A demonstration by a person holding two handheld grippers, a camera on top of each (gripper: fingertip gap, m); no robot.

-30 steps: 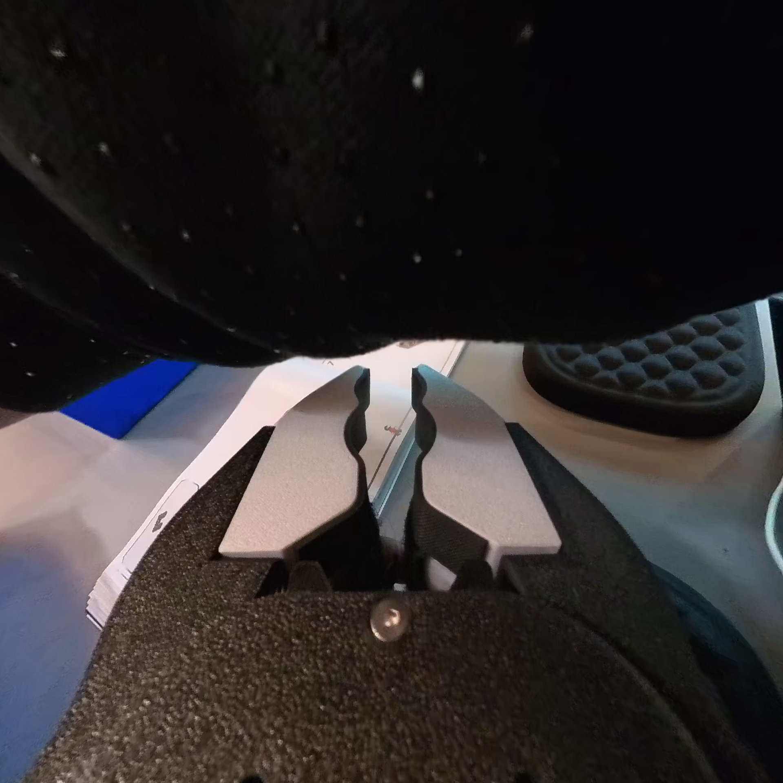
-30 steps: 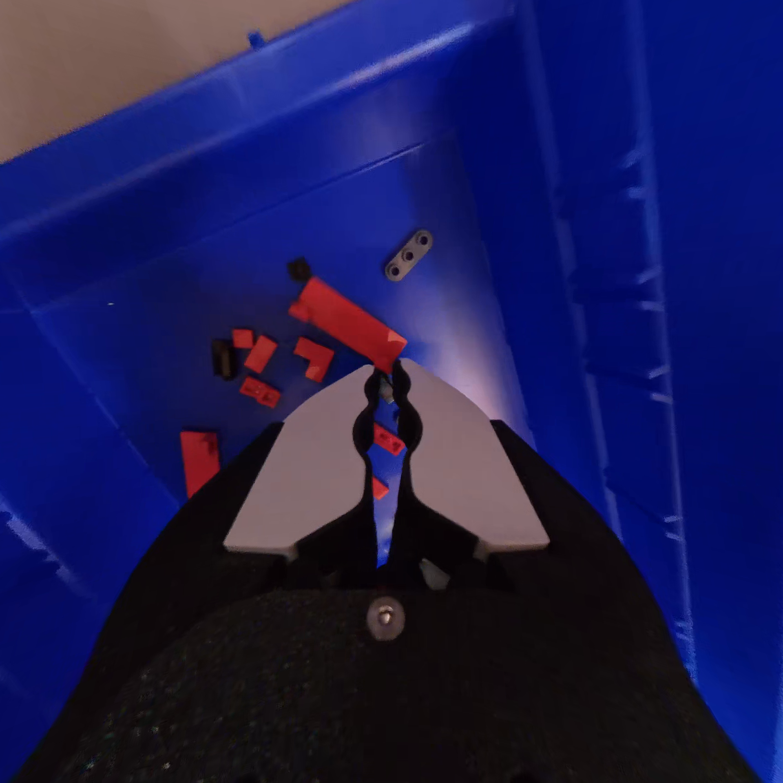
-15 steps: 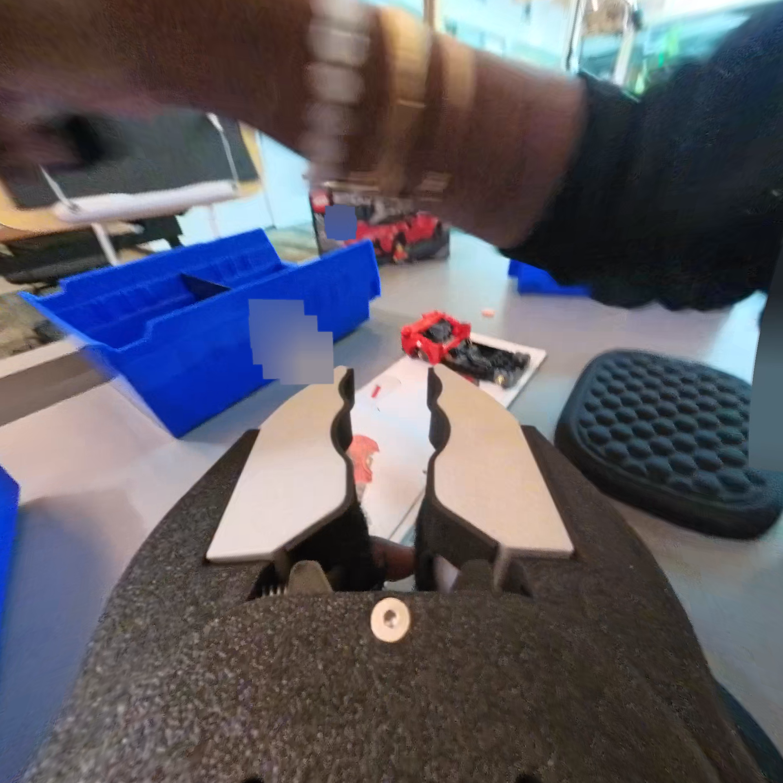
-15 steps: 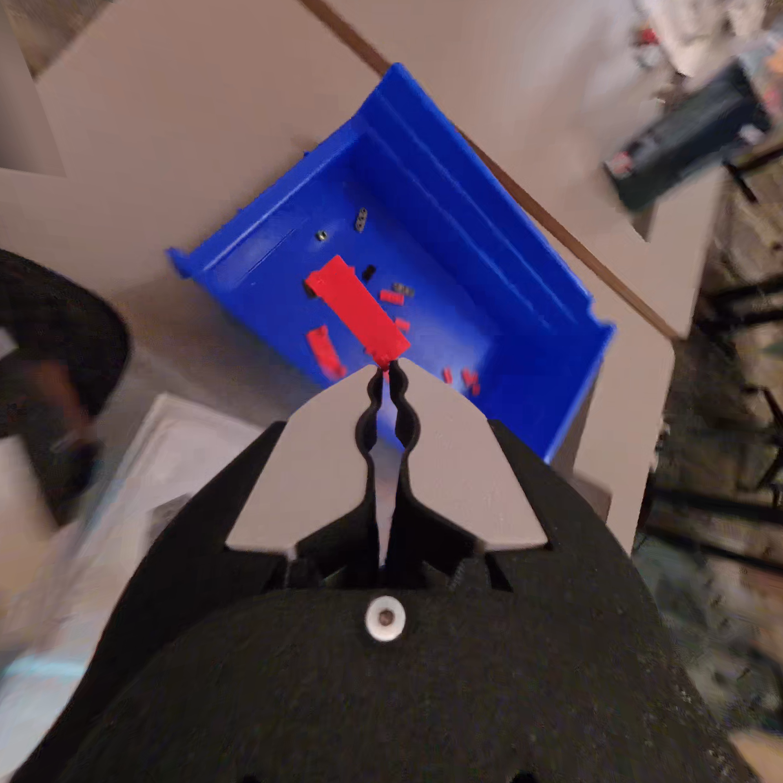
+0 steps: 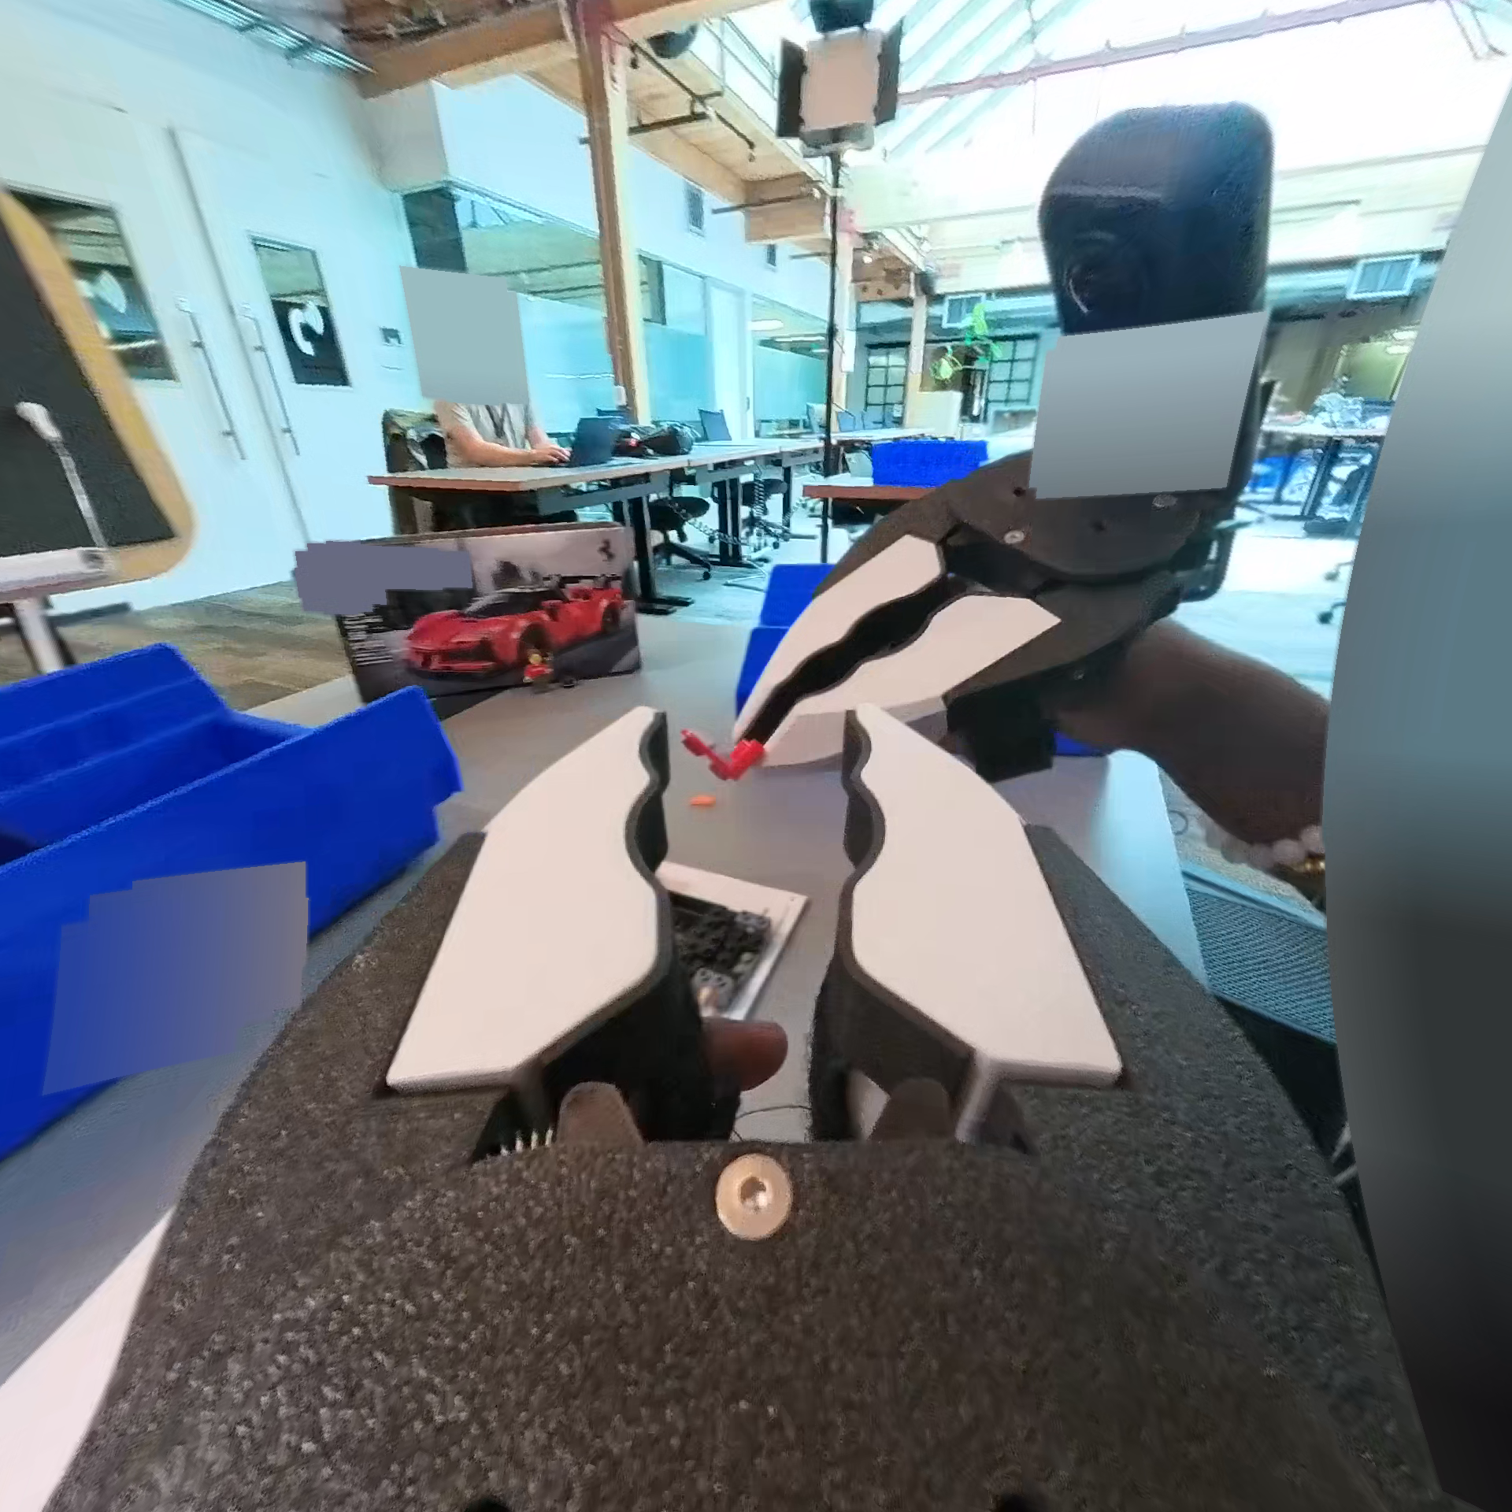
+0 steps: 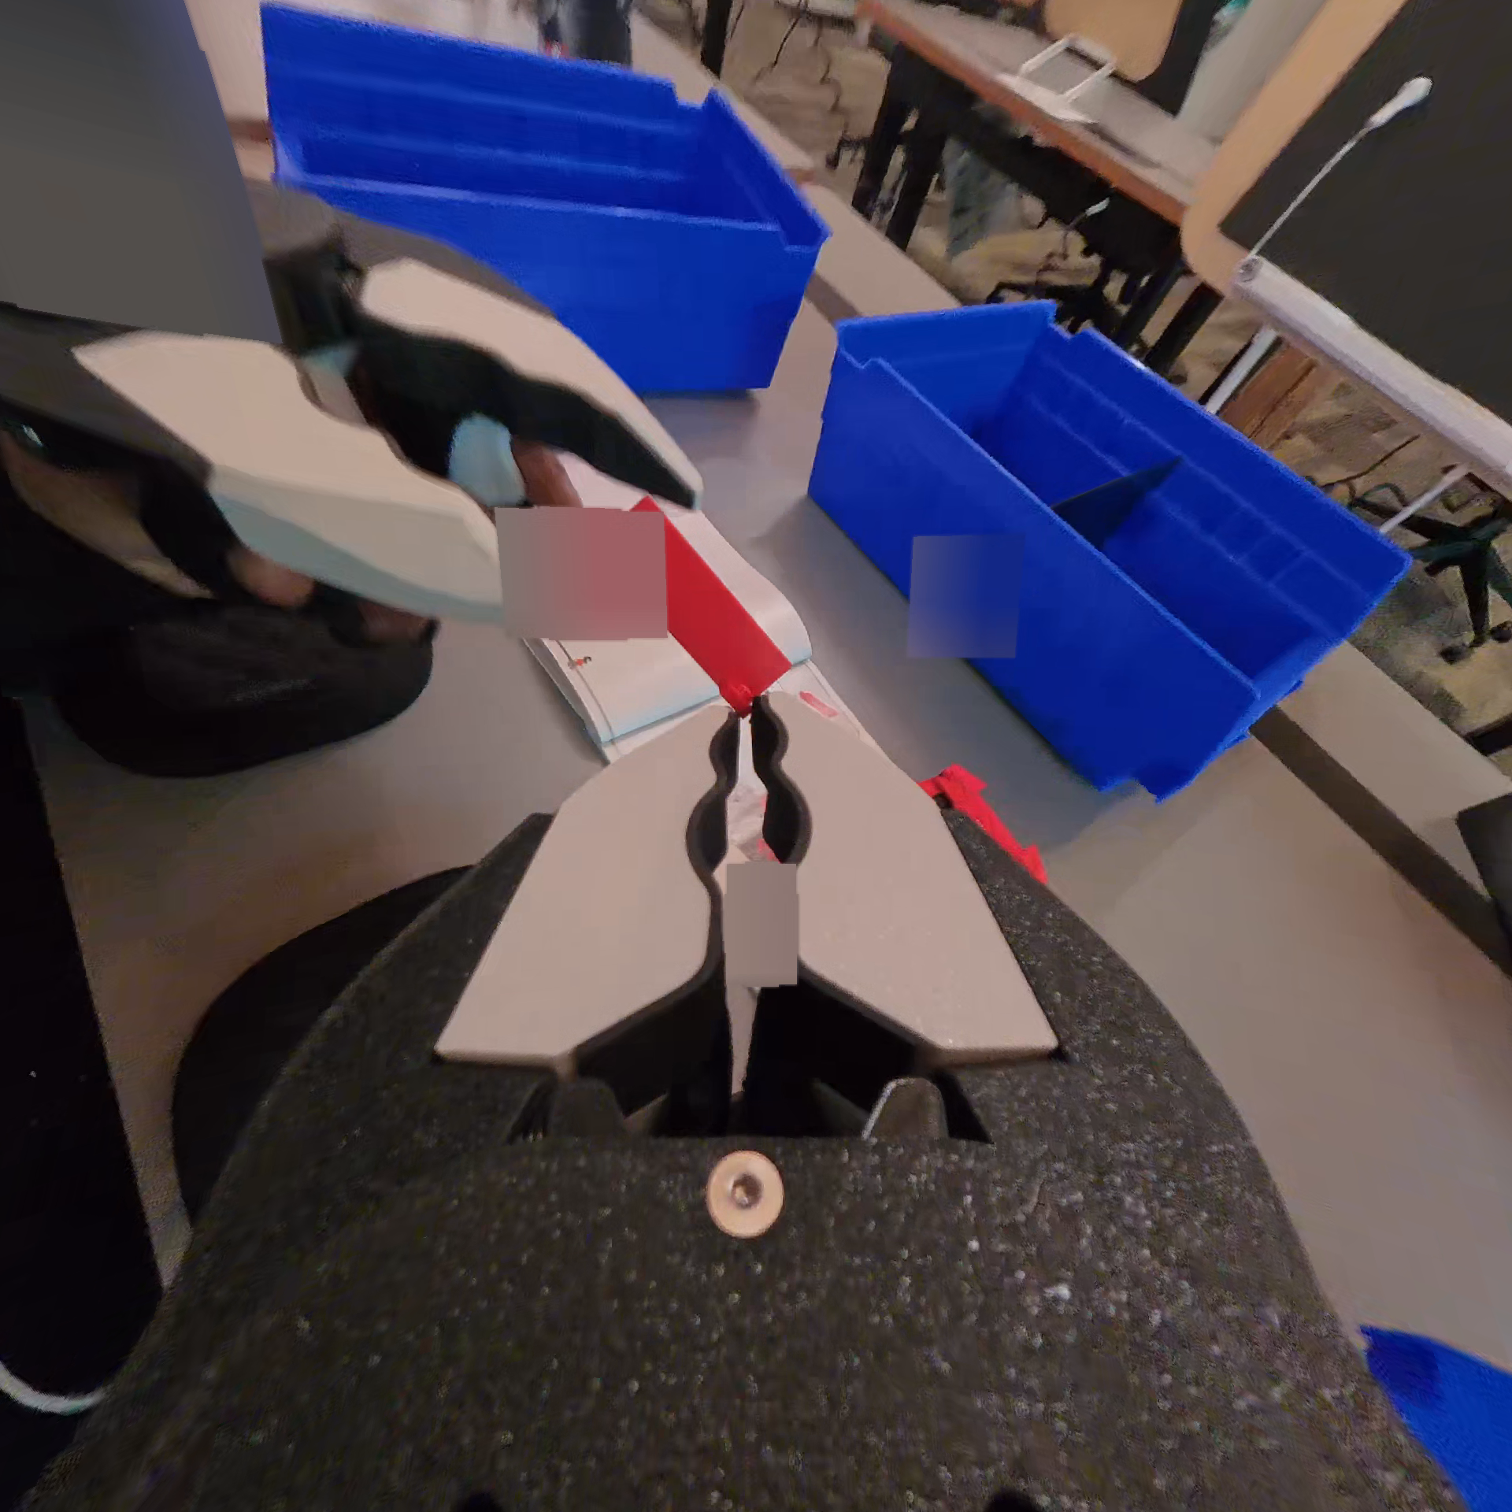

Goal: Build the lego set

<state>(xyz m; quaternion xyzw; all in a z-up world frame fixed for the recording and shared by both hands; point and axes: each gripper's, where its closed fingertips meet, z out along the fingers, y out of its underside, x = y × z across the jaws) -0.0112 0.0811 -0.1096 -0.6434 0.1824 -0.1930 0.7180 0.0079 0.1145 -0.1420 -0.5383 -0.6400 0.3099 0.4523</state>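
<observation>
My right gripper [image 6: 744, 710] is shut on the end of a long flat red plate [image 6: 712, 605] and holds it in the air above the instruction booklet [image 6: 654, 683]. In the left wrist view the same plate [image 5: 724, 757] shows edge-on, just beyond my left gripper [image 5: 753, 724], which is open and empty. The left gripper's fingers [image 6: 327, 458] point at the plate from the left. The partly built car [image 5: 720, 933] lies on the booklet below the left gripper. Its red body [image 6: 974, 810] peeks out beside my right finger.
Two blue bins [image 6: 573, 204] [image 6: 1104, 532] stand beyond the booklet; one is at my left [image 5: 204, 802]. The set's box [image 5: 491, 622] stands at the back. A black padded mat [image 6: 245, 679] lies at the side. A small orange piece [image 5: 702, 800] lies on the table. There is about 5 cm between the tips of the two grippers.
My right gripper has lifted the red plate out of the blue bin and carried it over the booklet, in front of my left gripper. The left gripper has opened wider.
</observation>
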